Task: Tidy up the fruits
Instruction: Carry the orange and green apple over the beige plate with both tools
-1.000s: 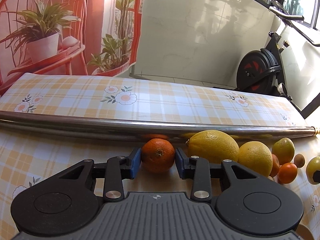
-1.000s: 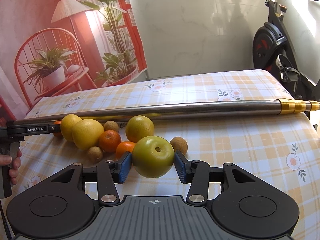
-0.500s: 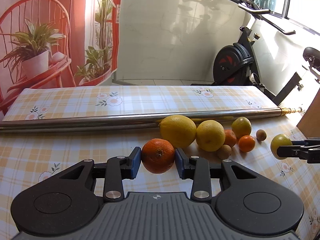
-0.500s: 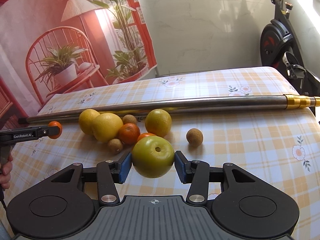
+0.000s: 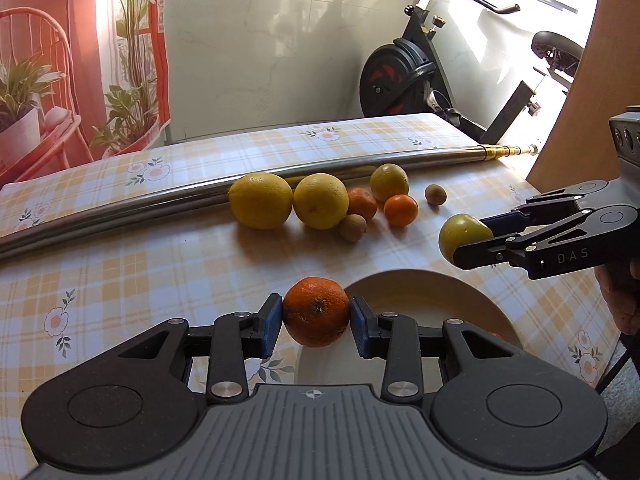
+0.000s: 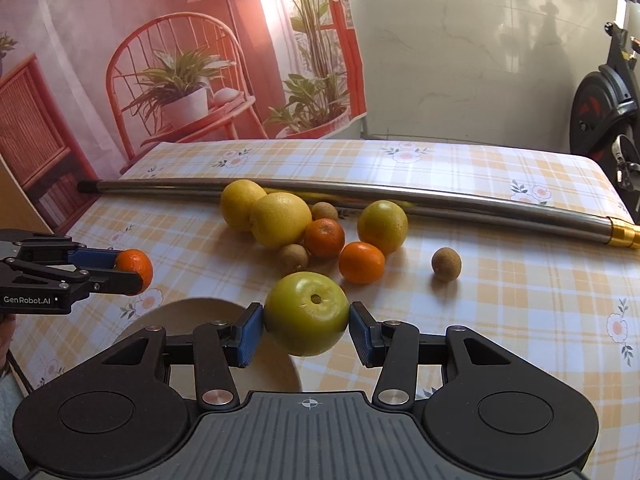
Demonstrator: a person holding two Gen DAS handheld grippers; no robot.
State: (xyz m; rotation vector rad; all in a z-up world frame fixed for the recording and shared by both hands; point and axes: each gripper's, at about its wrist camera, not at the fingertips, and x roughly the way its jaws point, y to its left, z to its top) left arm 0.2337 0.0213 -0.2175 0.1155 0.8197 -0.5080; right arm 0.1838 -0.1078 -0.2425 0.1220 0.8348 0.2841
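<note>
L hand-held gripper (image 5: pixel 316 320) clamps orange (image 5: pixel 316 311), R (image 6: pixel 306 334) green fruit (image 6: pixel 306 314), both over plate (image 5: pixel 460 292) rim.

1. A long polished steel tube (image 6: pixel 360 196) with a brass-coloured end is seen, glossy and smooth.
2. Beside the tube, the pebbled yellow citrus (image 6: pixel 280 220) is dimpled.
3. The orange-checked floral tablecloth (image 5: pixel 120 264) looks smooth.

Tabletop (image 5: pixel 132 264) under a yellow plaid cloth with daisy prints. Long steel pole (image 5: pixel 120 210) with a gold tip lies across it. Exercise bike (image 5: pixel 404 80) behind, by a pale marble-look wall (image 5: pixel 260 40). Red backdrop (image 6: pixel 120 60) printed with chair, lamp, potted plants.
</note>
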